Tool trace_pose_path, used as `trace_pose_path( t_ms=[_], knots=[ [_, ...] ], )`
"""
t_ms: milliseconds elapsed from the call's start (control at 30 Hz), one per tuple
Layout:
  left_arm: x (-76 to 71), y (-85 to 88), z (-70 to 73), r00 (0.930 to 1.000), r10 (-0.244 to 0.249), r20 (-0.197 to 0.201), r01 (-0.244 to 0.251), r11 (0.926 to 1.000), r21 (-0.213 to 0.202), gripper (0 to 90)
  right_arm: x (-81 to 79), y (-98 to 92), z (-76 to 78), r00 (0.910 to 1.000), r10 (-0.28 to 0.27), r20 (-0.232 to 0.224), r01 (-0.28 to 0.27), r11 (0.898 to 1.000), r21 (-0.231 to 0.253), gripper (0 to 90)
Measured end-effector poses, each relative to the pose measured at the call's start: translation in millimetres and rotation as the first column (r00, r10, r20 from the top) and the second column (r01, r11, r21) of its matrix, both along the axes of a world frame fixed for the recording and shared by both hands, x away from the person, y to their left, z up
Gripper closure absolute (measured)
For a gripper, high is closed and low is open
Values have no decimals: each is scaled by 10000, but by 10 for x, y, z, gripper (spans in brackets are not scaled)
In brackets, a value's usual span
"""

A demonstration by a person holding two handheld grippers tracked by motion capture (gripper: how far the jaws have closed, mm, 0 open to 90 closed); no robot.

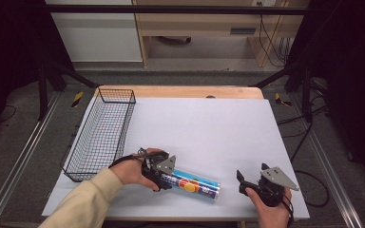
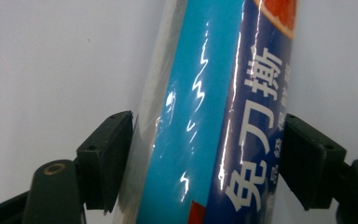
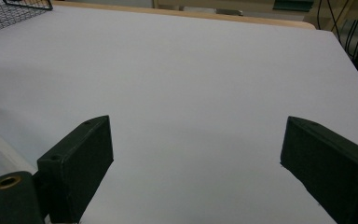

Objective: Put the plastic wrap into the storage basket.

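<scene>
The roll [image 1: 192,184] lies flat near the table's front edge, long axis running left to right; the left gripper [image 2: 205,158] straddles its left end, jaws apparently touching both sides; the right gripper [image 1: 244,183] waits wide open and empty, just beyond the roll's far end.

Grey carpet floor [image 1: 24,156] surrounds the white-topped table [image 1: 209,123]. Beyond it stand a pale wooden desk [image 1: 204,28] and a white cabinet [image 1: 97,33]; black cables [image 1: 273,42] dangle at right.
</scene>
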State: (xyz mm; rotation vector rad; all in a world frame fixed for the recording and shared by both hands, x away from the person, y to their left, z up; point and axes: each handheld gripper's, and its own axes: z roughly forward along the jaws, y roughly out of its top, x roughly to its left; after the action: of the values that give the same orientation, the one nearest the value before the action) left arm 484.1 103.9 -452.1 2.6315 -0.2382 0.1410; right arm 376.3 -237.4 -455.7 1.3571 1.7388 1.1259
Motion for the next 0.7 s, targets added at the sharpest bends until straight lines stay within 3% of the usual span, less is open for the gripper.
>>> trace_pose_path(
  t_ms=[133, 700],
  knots=[
    [1, -31, -2, 10000, 37, 2, -37, 9995, 308, 247, 2, 8, 0, 10000, 41, 30, -41, 10000, -29, 103],
    [-14, -68, 1, 9997, -3, 229, -10, 9983, 586, 265, 2, 11, -5, 9999, 130, -5, -130, 9999, 1, 113]
  ],
)
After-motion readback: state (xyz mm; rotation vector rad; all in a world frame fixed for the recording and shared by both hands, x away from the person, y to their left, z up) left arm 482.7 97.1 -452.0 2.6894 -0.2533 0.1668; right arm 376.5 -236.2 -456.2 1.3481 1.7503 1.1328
